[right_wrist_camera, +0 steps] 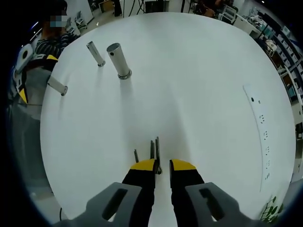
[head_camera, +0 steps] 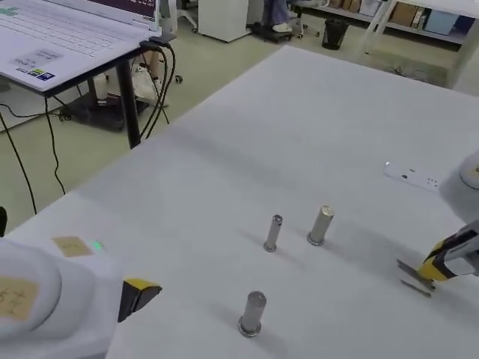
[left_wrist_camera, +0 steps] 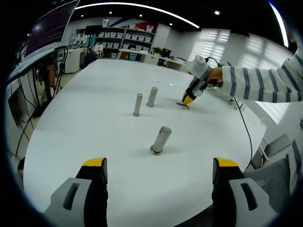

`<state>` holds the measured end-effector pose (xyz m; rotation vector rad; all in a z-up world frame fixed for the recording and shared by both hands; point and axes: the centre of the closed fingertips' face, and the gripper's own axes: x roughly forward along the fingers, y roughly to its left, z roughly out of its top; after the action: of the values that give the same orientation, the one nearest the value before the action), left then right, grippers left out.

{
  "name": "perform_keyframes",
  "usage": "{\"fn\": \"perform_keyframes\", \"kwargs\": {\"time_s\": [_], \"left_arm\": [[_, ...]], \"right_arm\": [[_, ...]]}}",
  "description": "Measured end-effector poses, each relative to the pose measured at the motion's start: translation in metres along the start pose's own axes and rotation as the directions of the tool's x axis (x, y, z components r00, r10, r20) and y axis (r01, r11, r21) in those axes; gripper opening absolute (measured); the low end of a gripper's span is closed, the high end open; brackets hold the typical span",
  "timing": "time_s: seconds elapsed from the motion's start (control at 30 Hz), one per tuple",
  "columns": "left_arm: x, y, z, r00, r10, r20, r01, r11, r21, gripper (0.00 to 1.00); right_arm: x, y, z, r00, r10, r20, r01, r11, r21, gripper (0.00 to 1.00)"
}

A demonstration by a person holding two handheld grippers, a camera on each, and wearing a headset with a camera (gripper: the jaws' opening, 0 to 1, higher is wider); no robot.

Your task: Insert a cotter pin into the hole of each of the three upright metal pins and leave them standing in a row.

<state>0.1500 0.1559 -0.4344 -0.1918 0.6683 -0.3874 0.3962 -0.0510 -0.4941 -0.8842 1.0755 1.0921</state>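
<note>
Bright, even light from the ceiling strips (left_wrist_camera: 118,4) washes my white table (head_camera: 299,134); the pins (head_camera: 273,232) throw soft, faint shadows. Both my gripper views bend hard at the edges.

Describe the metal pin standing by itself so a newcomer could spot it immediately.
On the white table, a thin pin and a thicker pin stand side by side. The lone pin stands apart from them, nearest the left tool.
</note>
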Motion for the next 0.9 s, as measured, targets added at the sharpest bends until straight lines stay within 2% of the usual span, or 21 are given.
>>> {"fn": "perform_keyframes", "kwargs": {"time_s": [0.1,0.13,0.3,0.43,0.57,0.7,0.73,0.77,0.9], "left_arm": [[0.000,0.000,-0.001,1.0000,0.001,-0.002,-0.001,1.000,-0.005,0.90],[0.000,0.000,-0.001,1.0000,0.001,-0.004,-0.001,1.000,-0.008,0.90],[0.001,0.000,-0.003,0.9999,-0.002,-0.012,0.002,1.000,-0.004,0.90],[0.003,-0.001,-0.006,0.9996,-0.006,-0.027,0.006,1.000,0.001,0.90],[0.003,-0.001,-0.007,0.9995,-0.004,-0.032,0.004,1.000,0.002,0.89],[0.003,-0.004,-0.007,0.9995,-0.010,-0.031,0.010,1.000,0.000,0.88],[0.004,-0.006,-0.008,0.9992,-0.016,-0.036,0.016,1.000,-0.001,0.88],[0.004,-0.008,-0.008,0.9991,-0.019,-0.039,0.019,1.000,-0.001,0.88],[0.004,-0.012,-0.008,0.9991,-0.017,-0.040,0.017,1.000,0.004,0.87]], "right_arm": [[0.004,0.001,-0.002,0.9998,0.000,-0.019,0.000,1.000,-0.010,0.06],[0.003,0.000,0.000,1.0000,-0.001,-0.008,0.001,1.000,-0.020,0.05],[0.004,0.002,0.000,0.9997,0.005,-0.025,-0.005,1.000,-0.022,0.05],[0.005,0.005,0.000,0.9985,0.014,-0.053,-0.019,0.995,-0.100,0.04],[0.006,0.006,0.000,0.9955,0.011,-0.094,-0.024,0.990,-0.138,0.04],[0.006,0.005,0.000,0.9927,0.011,-0.120,-0.028,0.989,-0.144,0.02],[0.007,0.004,0.000,0.9922,0.001,-0.125,-0.020,0.989,-0.149,0.00],[0.007,-0.001,0.000,0.9908,-0.031,-0.132,0.010,0.988,-0.155,0.00],[0.006,0.003,0.001,0.9868,-0.035,-0.158,0.005,0.983,-0.182,0.00]]}}
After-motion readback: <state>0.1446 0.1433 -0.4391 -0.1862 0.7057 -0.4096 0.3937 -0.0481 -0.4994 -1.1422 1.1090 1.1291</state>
